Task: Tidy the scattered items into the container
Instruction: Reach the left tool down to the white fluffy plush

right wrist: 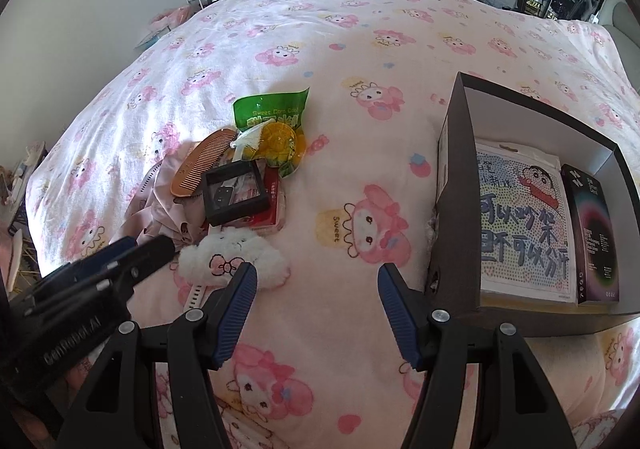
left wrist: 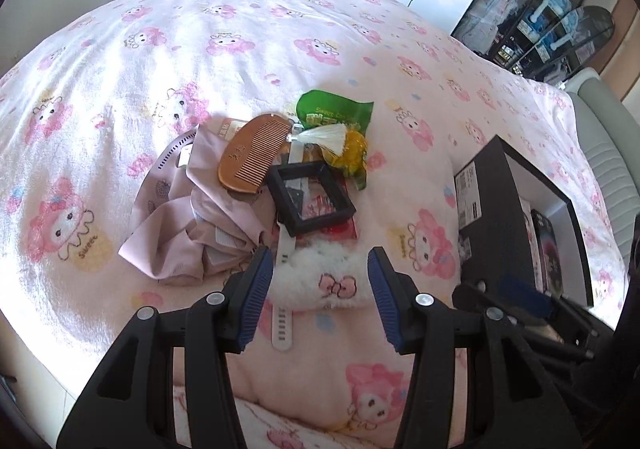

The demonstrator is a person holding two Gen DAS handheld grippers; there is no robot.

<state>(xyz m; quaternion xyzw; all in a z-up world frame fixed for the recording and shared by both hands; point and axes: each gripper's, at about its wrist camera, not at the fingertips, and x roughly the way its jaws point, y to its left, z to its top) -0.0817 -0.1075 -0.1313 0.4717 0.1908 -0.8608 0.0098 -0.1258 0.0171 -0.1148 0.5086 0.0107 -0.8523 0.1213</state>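
Both tongs hang wide and empty over a pink cartoon-print bed: the left tongs (left wrist: 320, 289) straddle a white plush toy (left wrist: 320, 281), the right tongs (right wrist: 316, 309) hover over bare bedding. The dark cardboard box (right wrist: 456, 185) already holds a dotted picture kit (right wrist: 520, 221) and a black carton (right wrist: 592, 237). Left to tidy (most of the job, it seems): wooden comb (left wrist: 252, 157), black frame case (left wrist: 308, 197), green snack bag (left wrist: 336, 113), pink cloth (left wrist: 188, 233).
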